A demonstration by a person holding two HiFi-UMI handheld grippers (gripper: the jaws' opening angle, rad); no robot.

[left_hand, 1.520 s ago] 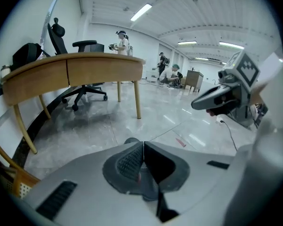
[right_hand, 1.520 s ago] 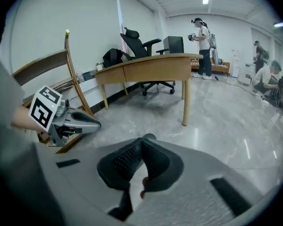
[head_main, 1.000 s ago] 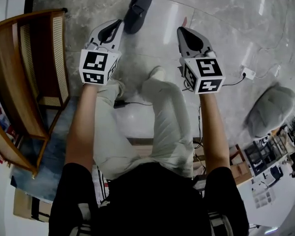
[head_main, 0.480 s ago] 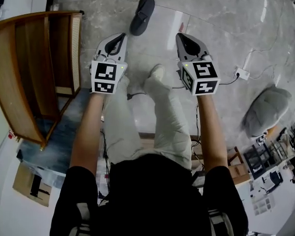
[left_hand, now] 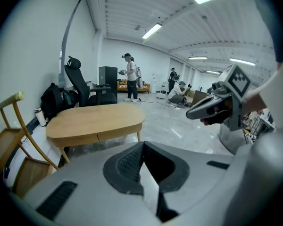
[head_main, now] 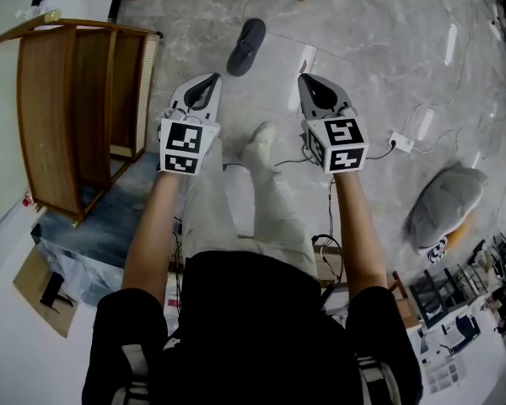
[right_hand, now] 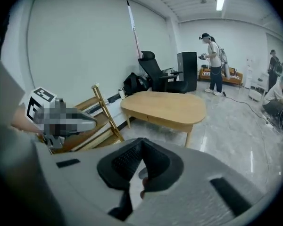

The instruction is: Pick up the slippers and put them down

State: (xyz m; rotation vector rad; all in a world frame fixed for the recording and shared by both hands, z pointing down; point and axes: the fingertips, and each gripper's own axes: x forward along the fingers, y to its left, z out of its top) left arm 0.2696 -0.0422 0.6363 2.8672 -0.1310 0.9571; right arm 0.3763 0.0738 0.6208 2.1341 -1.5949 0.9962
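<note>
Left gripper [head_main: 209, 81] and right gripper [head_main: 306, 81]: jaws together, both empty. One dark grey slipper [head_main: 246, 46] lies on the marble floor [head_main: 379, 40] beyond my left gripper, apart from it. Looks light, soft, floppy; I'd pinch the upper's rim.

Both arms out, grippers empty: my white-and-grey two-jaw left gripper [head_main: 207, 81] and its matching right gripper [head_main: 307, 81] hang side by side, well apart, level with each other, both pointing forward and down. Each pair of dark ribbed jaws is pressed together at the tips with nothing between. Behind each gripper's black-and-white marker cube [head_main: 185, 146], my bare left forearm [head_main: 156, 226] and right forearm [head_main: 358, 226] reach straight out from black short sleeves.
</note>
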